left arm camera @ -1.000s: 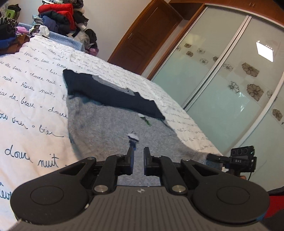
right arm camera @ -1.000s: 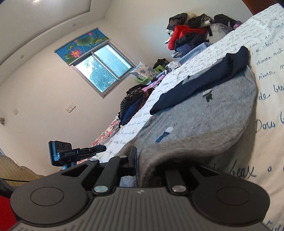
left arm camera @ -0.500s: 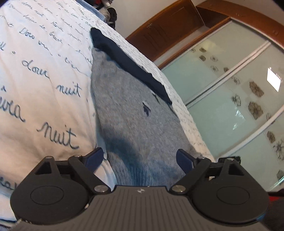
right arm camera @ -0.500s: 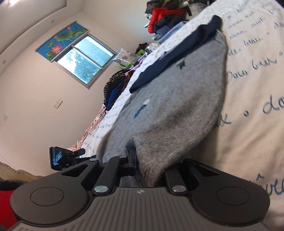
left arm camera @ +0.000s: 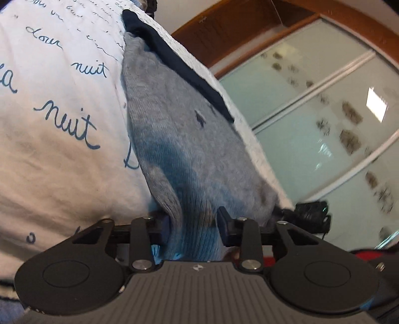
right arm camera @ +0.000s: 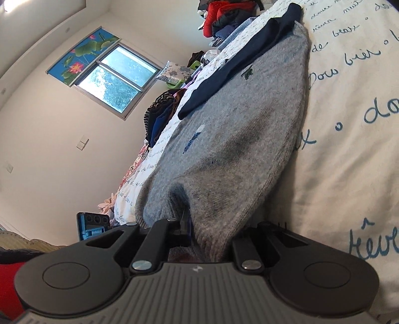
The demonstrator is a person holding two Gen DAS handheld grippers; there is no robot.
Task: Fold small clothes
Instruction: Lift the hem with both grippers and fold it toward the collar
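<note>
A grey knitted sweater with a navy band at its far end lies flat on the white bedspread printed with blue script. My left gripper is at the near hem, its jaws closing with a bunch of the grey knit filling the gap and touching both pads. In the right wrist view the same sweater runs away from my right gripper, which is shut on the near hem. The fabric drapes over and hides its right finger.
Glass sliding wardrobe doors stand beyond the bed's right edge. A heap of clothes sits at the bed's far end, and darker garments lie along the window side. The other gripper's camera shows at the left.
Both grippers have sunk towards the bed. The left jaws were shut above the sweater, spread wide half a second ago, and now close on its hem. The right kept its hold.
</note>
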